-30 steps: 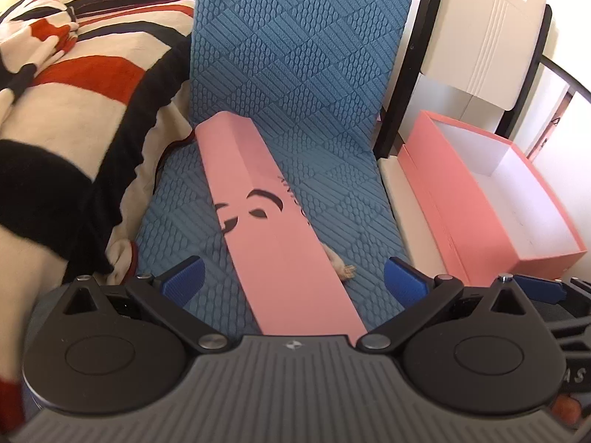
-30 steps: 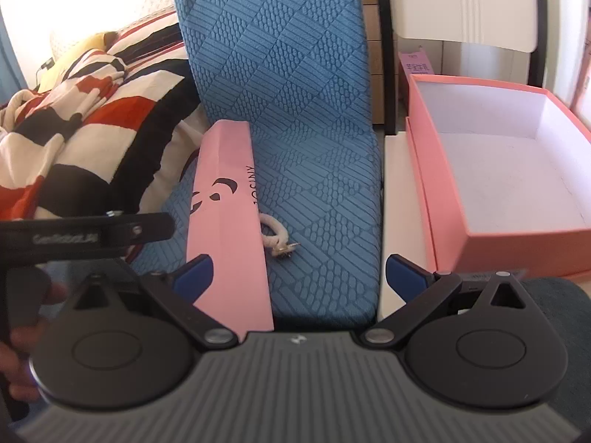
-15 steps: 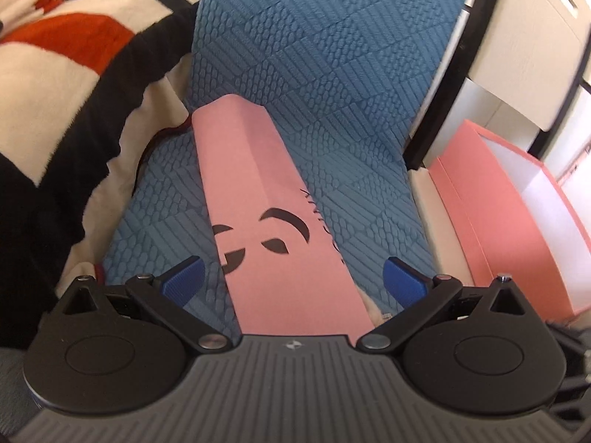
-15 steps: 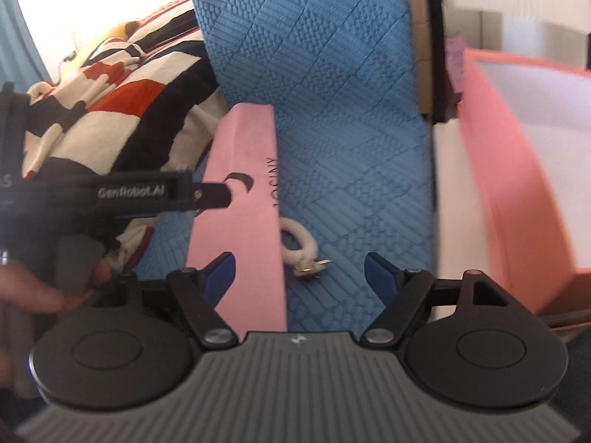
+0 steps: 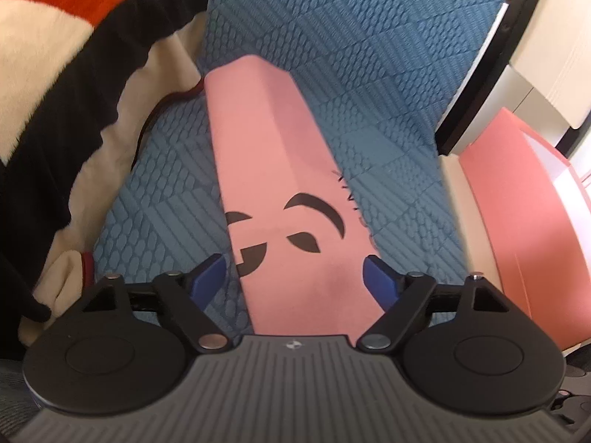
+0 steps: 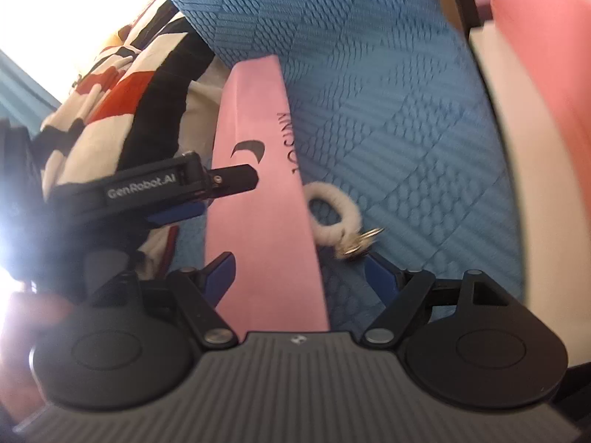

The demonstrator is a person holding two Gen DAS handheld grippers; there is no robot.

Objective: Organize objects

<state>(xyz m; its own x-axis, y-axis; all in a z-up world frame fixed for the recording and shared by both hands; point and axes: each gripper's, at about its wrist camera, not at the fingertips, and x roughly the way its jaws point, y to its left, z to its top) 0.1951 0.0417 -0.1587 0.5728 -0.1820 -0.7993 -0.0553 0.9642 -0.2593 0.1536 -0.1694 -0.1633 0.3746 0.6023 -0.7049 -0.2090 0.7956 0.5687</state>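
A long pink box lid (image 5: 280,184) with black markings lies on a blue textured mattress (image 5: 369,74). My left gripper (image 5: 295,277) straddles the lid's near end. Its jaws are closing: the right pad sits at the lid's edge and the left pad is a little clear of it. My right gripper (image 6: 301,277) is open around the same lid (image 6: 258,203). Its left pad is at the lid's edge and its right pad stands apart. A white fluffy key loop (image 6: 332,217) with a metal clasp lies just right of the lid, partly between those pads.
The open pink box (image 5: 517,203) stands right of the mattress, also visible in the right wrist view (image 6: 535,37). A striped red, black and cream blanket (image 5: 74,55) is piled on the left. The left tool's black housing (image 6: 147,188) reaches toward the lid.
Both grippers have come down and closer to the pink lid. Both pairs of jaws have narrowed around it. The right wrist view has tilted.
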